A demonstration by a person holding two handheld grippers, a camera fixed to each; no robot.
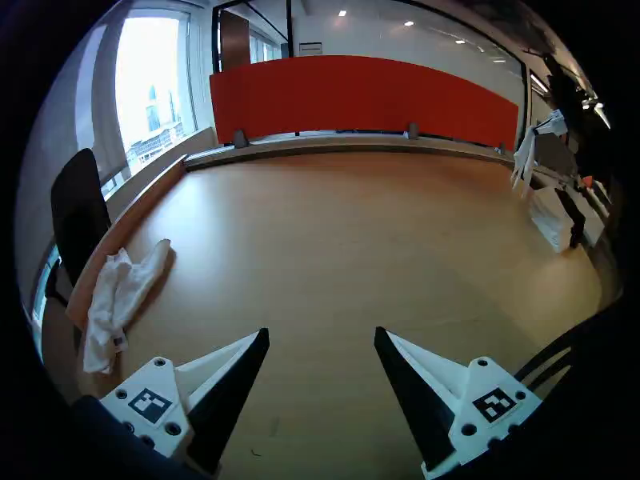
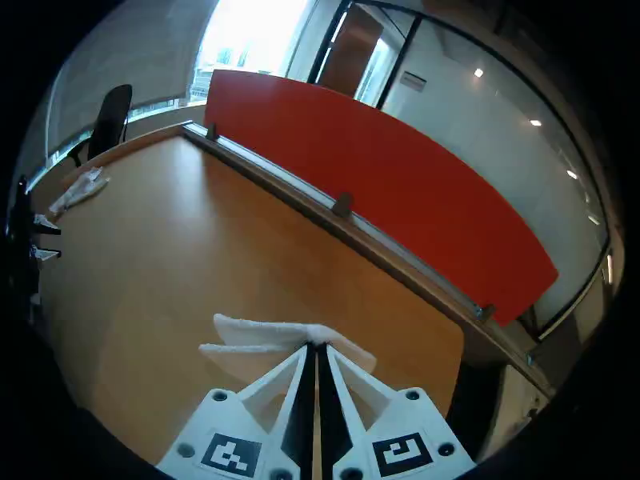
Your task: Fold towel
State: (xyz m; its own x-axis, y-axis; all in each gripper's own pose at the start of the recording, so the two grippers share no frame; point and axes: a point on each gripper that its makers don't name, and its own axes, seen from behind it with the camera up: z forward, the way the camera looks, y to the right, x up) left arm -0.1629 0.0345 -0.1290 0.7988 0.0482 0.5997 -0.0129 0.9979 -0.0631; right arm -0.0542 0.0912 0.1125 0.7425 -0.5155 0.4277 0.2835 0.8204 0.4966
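In the left gripper view, the left gripper [image 1: 320, 332] hangs over the bare wood of the table [image 1: 344, 240] with its fingers spread wide and nothing between them. A crumpled towel [image 1: 120, 300] lies at the table's left edge, just beside a black chair [image 1: 78, 210]. A red screen [image 1: 360, 96] runs along the far side. At the far right a white cloth [image 1: 526, 154] hangs above the table, and what holds it cannot be told; a white folded towel [image 1: 552, 220] lies near it. In the right gripper view, the right gripper [image 2: 316, 346] has its fingers pressed together, pinching the near edge of the folded towel [image 2: 272, 330], which fans out in flat layers on the table [image 2: 184, 248] near its right end. The crumpled towel [image 2: 80, 188] lies well apart at the far left corner, near the chair [image 2: 110, 118], and the screen [image 2: 384, 184] slants along the table's far edge.
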